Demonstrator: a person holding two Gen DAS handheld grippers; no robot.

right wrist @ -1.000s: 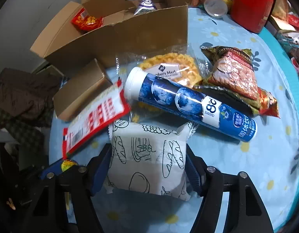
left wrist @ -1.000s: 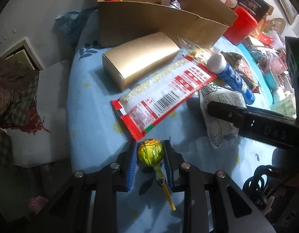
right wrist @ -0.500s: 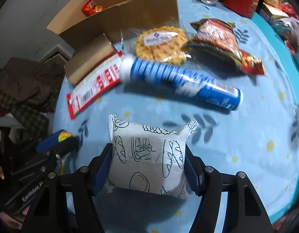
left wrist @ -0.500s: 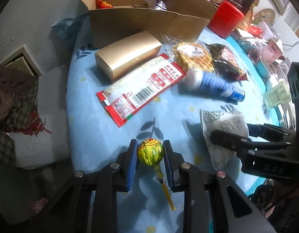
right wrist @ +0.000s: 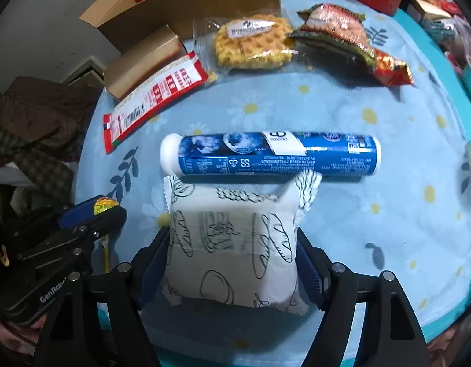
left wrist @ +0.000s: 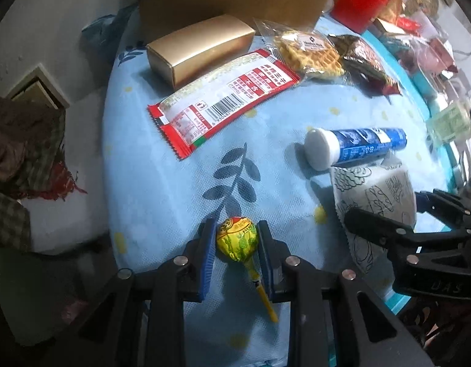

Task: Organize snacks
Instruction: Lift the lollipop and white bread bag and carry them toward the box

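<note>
Lollipop [left wrist: 237, 238] stick in left view only

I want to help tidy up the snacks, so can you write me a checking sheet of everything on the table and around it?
Surface: blue flowered tablecloth, crowded.
Job's things: cardboard box at the back with snacks inside; gold box, red bar wrapper, waffle pack, chip bag, blue tube lying flat.
Clutter: red container and mixed packets at the far edge.
Grippers: left hand-held gripper shut on lollipop; right hand-held gripper around white bread pouch, its jaws have just been opening and its grip cannot be told.
Cables: nothing seen.
Surroundings: brown plaid cloth beside the table.
</note>
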